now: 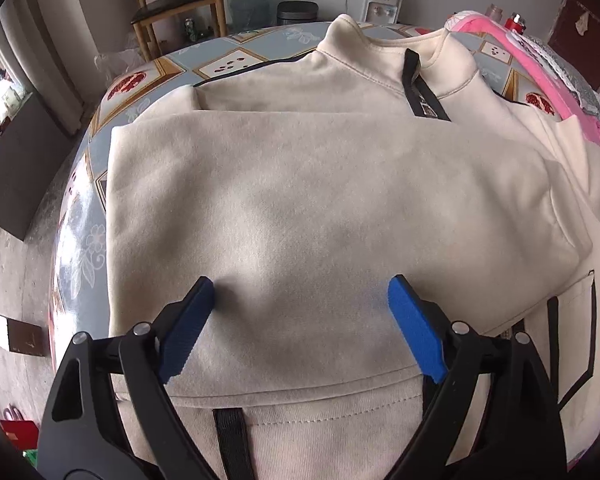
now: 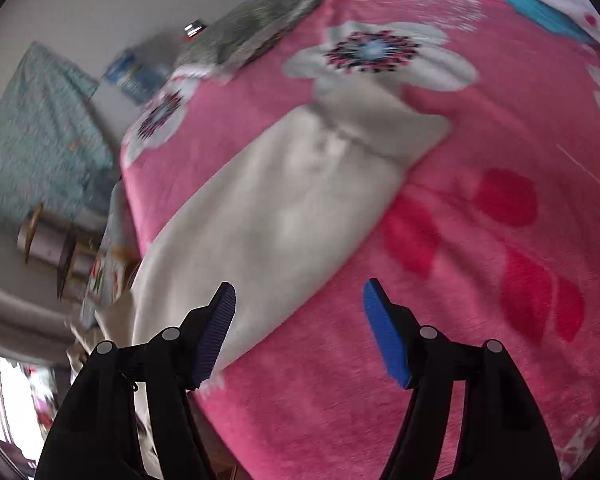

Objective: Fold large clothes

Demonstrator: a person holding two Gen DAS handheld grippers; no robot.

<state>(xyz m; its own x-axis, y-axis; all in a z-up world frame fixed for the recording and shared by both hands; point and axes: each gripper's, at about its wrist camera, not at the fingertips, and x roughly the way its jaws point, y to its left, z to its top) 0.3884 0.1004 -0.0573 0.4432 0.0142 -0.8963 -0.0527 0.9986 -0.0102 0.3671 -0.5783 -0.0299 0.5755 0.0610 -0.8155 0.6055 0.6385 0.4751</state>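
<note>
A large cream sweatshirt [image 1: 324, 208] with a black zip strip at the collar lies spread on a table with a patterned cloth [image 1: 228, 60]. One sleeve is folded across its chest. My left gripper [image 1: 300, 292] hovers just over the folded part, open, with nothing between its blue pads. In the blurred right wrist view, the other cream sleeve [image 2: 284, 208] stretches out over a pink flowered blanket [image 2: 460, 240], cuff at the far end. My right gripper [image 2: 300, 300] is open above the sleeve's lower edge and the blanket, holding nothing.
The pink blanket [image 1: 540, 68] lies at the table's right side. A wooden chair [image 1: 180, 4], a dark bin [image 1: 298, 12] and a water dispenser [image 1: 382, 0] stand behind the table. Floor and a dark cabinet [image 1: 20, 168] are at the left.
</note>
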